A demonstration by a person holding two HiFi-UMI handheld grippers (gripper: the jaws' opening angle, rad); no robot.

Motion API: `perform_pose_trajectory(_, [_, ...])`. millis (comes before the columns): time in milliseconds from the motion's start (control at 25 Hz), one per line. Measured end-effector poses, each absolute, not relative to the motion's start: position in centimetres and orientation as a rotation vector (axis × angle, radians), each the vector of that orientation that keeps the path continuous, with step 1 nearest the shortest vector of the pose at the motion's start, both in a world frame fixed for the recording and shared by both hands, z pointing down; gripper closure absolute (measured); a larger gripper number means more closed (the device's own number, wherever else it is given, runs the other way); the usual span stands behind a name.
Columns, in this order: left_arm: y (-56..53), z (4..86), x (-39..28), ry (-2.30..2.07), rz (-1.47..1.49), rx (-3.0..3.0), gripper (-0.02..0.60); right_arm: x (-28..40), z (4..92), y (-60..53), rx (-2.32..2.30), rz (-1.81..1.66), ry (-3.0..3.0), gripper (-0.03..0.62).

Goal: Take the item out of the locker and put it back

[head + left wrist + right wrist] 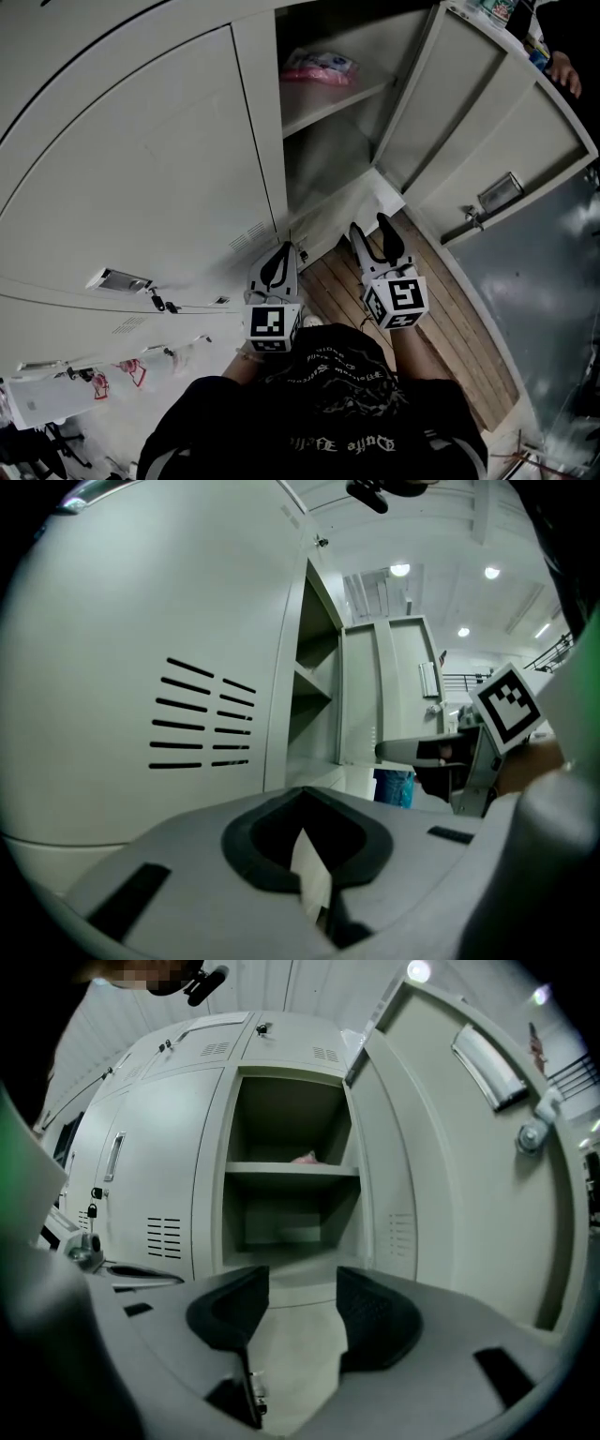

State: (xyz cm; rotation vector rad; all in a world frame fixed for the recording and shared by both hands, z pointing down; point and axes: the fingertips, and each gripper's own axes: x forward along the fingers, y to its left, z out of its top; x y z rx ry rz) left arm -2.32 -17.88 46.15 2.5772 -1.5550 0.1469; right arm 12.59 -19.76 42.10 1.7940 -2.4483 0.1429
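Left gripper (302, 794): sits pinched together at the tips, clasps nothing, hangs at the near left. Points at a closed pale grey metal locker door (141, 178) cut with black vent slits (202, 726).

Right gripper (300, 1288): stands spread apart, holds nothing between its dark ribbed pads, shows only a pale surface through the gap. Rides just right of the left gripper without touching it, above brown wooden plank flooring (450, 319). Carries a black-and-white marker cube (397, 302) at its near end. Faces the open compartment of the tall pale grey metal locker (261, 112).

Crumpled pink plastic packet (319, 67): lies on the flat grey upper shelf (333, 101) inside that compartment, far from and well apart from both grippers.

Open grey locker door (487, 131): swings wide to the right, bears a small metal latch plate (500, 192) on its outer face.

Another person's hand (562, 71): shows at the far right corner, beyond the open door.

Black printed top (328, 412): fills the near edge, on the person holding the grippers.
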Motion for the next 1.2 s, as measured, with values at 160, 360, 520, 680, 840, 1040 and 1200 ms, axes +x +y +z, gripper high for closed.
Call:
perform_pose_trajectory(160, [-17.8,46.0,-2.0,-1.550,0.124,2.580,0.575,12.6,43.7,-18.8,1.808,0.183,-2.428,0.378])
perform_pose_trajectory(360, [-17.6,46.1,-1.5,-1.536,0.138,2.594,0.575,12.6,45.3,-18.0,1.810,0.233,-2.392,0.378])
perform_pose_trajectory(520, [-17.6,46.4,-1.4,-1.535,0.140,2.589,0.575,12.7,45.6,-17.6,1.819,0.245,-2.394,0.378])
perform_pose_trajectory(680, [-17.6,45.9,-1.1,-1.518,0.127,2.600,0.575,12.5,45.9,-17.3,1.817,0.257,-2.392,0.379])
perform_pose_trajectory(840, [-17.7,45.8,-1.3,-1.527,0.116,2.602,0.575,11.9,45.7,-17.3,1.801,0.233,-2.399,0.436])
perform_pose_trajectory(1040, [-17.9,46.1,-1.6,-1.538,0.117,2.606,0.575,11.3,45.5,-17.3,1.793,0.225,-2.405,0.528])
perform_pose_trajectory(1200, [-17.8,45.8,-1.5,-1.525,0.119,2.606,0.575,10.9,45.5,-17.3,1.790,0.232,-2.412,0.572])
